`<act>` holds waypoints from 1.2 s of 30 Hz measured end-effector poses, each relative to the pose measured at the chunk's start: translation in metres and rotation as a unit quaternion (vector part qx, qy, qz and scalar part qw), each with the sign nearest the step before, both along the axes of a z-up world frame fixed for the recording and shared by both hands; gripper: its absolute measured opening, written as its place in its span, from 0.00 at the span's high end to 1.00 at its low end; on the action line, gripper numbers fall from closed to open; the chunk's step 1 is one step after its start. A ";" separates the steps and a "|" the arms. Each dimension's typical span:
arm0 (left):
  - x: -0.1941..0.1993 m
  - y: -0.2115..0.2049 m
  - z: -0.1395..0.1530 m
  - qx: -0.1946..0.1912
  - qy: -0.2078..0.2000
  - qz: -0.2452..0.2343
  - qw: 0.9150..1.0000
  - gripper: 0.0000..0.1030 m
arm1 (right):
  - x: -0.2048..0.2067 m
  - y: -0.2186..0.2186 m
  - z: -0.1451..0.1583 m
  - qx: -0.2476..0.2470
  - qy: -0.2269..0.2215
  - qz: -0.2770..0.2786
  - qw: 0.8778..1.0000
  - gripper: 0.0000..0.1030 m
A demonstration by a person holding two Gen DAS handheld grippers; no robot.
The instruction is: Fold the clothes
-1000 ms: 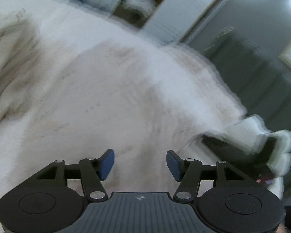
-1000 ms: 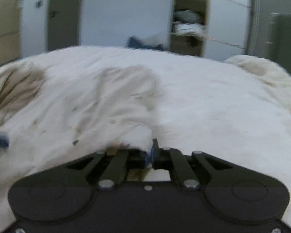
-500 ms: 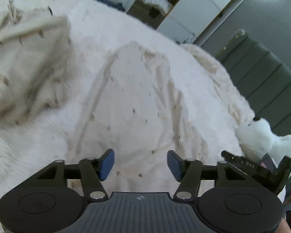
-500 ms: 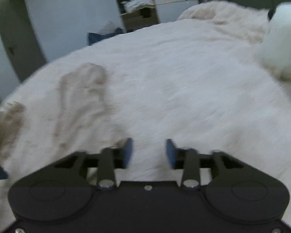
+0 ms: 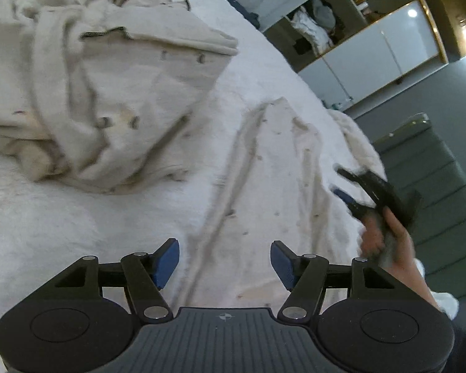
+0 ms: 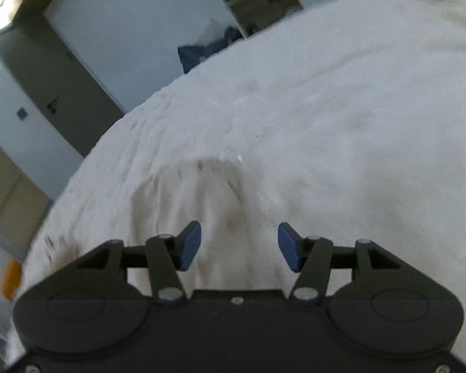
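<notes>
A cream spotted garment (image 5: 264, 186) lies spread flat on the white fluffy bed (image 5: 77, 233), right ahead of the left claw (image 5: 225, 259), whose blue pads stand about half apart with nothing gripped, only the cloth lying below the gap. To its left a second cream garment (image 5: 108, 87) sits in a crumpled heap, close beside the flat one but not on it. At the flat garment's right edge a hand (image 5: 385, 239) carries the right claw (image 5: 341, 183), blurred there. In the right wrist view the right claw (image 6: 239, 245) has its jaws opening, about half apart, with an end of the spotted cloth under them and no pad pressing on it. Beyond the bed stand a grey padded headboard (image 5: 435, 180), an open cupboard (image 5: 320, 31) holding clothes, a blue bundle (image 6: 208, 49) and a door (image 6: 62, 71).
</notes>
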State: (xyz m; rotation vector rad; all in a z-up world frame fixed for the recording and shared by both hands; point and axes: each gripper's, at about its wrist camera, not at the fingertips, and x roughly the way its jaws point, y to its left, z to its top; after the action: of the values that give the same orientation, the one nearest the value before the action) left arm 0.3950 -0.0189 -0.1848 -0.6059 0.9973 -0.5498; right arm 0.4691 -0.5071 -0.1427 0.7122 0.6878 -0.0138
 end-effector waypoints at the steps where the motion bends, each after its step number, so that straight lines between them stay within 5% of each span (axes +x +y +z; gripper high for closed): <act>1: 0.002 -0.003 0.000 -0.003 -0.001 -0.004 1.000 0.43 | 0.018 -0.004 -0.005 0.016 0.000 0.011 1.000 0.48; 3: 0.006 -0.010 -0.001 -0.007 0.000 -0.010 1.000 0.43 | 0.046 -0.009 -0.025 0.043 0.019 0.017 0.999 0.49; 5: 0.009 -0.014 -0.002 -0.015 0.002 -0.017 1.000 0.43 | 0.068 -0.014 -0.042 0.072 0.043 0.026 0.996 0.84; 7: 0.012 -0.018 -0.005 -0.020 0.003 -0.028 0.999 0.43 | 0.091 -0.015 -0.033 0.041 0.039 0.046 0.997 0.92; 11: 0.011 -0.020 -0.011 0.014 -0.003 -0.033 0.999 0.43 | 0.121 -0.001 0.014 -0.084 -0.011 0.082 0.993 0.88; 14: 0.012 -0.021 -0.012 0.026 -0.005 -0.028 0.999 0.43 | 0.132 0.023 0.012 -0.180 0.061 0.088 0.978 0.64; 16: 0.012 -0.021 -0.012 0.023 -0.003 -0.028 0.999 0.43 | 0.125 0.027 0.012 -0.211 0.081 0.071 0.971 0.60; 19: 0.007 -0.016 -0.009 0.027 -0.006 -0.025 0.999 0.40 | 0.081 0.017 0.022 -0.183 0.061 0.036 0.981 0.45; 28: 0.024 -0.009 -0.015 0.036 -0.030 -0.005 0.999 0.38 | -0.182 0.002 0.006 0.002 0.035 -0.023 0.999 0.43; 31: 0.026 -0.013 -0.015 0.005 -0.050 0.001 0.999 0.38 | -0.262 0.012 -0.002 0.031 0.000 -0.013 0.999 0.40; 33: 0.029 -0.023 -0.014 -0.010 -0.063 -0.007 0.998 0.38 | -0.285 0.017 -0.014 0.030 -0.012 -0.013 0.999 0.40; 36: 0.037 -0.045 -0.010 0.031 -0.102 -0.022 0.994 0.38 | -0.296 0.016 -0.028 0.045 -0.018 -0.018 0.999 0.40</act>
State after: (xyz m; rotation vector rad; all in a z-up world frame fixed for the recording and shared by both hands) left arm 0.4322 -0.0640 -0.1950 -0.4627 0.8331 -0.6050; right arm 0.1734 -0.4914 -0.1707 0.8099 0.6446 -0.0040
